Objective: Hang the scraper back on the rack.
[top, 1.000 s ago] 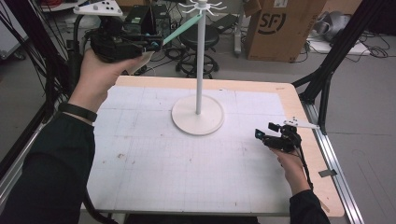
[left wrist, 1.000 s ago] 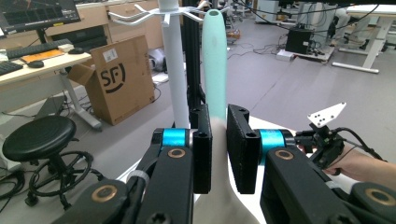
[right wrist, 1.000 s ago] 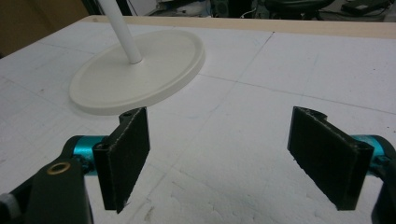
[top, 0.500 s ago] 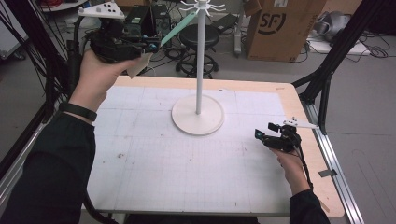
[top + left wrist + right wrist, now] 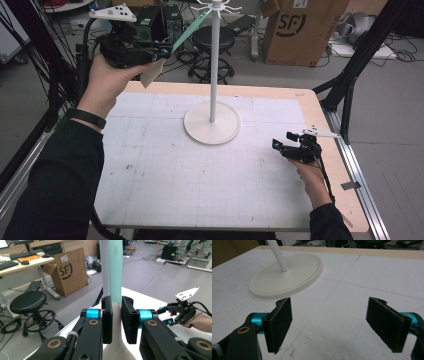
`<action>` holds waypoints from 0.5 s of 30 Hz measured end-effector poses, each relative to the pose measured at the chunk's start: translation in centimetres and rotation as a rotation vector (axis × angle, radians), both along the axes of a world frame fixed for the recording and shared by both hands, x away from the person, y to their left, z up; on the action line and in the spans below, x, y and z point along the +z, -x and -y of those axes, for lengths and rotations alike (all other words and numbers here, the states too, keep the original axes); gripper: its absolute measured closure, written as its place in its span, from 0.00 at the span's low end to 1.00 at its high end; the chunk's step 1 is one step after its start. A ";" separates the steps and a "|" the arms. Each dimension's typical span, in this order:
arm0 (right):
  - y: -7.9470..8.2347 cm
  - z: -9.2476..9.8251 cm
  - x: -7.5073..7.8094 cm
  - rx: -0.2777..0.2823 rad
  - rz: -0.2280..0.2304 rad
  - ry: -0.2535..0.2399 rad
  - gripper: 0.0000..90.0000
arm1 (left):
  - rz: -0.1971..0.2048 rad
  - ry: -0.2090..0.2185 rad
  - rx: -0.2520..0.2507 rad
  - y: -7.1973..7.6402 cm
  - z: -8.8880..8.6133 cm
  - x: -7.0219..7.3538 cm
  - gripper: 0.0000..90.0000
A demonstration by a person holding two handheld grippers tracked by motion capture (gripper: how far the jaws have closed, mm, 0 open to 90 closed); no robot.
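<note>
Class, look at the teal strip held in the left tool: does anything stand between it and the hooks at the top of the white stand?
Nothing visible does. The left tool holds the teal strip beside the white stand, its far end close to the hooks.

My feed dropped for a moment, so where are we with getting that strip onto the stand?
Done: the left tongs are shut on the teal and beige strip and hold it high, its teal end up near the hooks atop the white stand. In hand: bringing that end to a hook. Whether it is hooked yet, I cannot tell. Left: hang it and release. The right tongs rest open, low over the table.
</note>
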State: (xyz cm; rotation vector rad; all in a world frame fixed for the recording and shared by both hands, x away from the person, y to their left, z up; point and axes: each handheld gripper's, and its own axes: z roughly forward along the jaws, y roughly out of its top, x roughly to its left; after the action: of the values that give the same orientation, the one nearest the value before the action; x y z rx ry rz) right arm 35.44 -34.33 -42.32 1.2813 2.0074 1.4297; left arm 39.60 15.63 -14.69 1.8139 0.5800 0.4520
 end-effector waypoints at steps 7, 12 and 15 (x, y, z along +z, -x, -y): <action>0.0 0.1 0.0 -0.002 0.001 -0.005 0.23 | 0.000 0.066 -0.003 0.2 -0.3 -0.2 0.56; 0.0 0.1 0.1 0.000 0.004 -0.007 0.23 | -0.003 0.079 -0.030 0.9 -1.3 -1.1 0.41; 0.0 0.2 0.1 0.000 0.005 -0.007 0.23 | -0.011 0.086 -0.050 1.7 -2.1 -2.7 0.36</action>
State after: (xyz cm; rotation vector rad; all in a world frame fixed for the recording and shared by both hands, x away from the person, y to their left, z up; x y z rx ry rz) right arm 35.44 -34.49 -42.26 1.2798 2.0003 1.4398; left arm 37.92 17.73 -17.39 1.7462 0.5524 0.3774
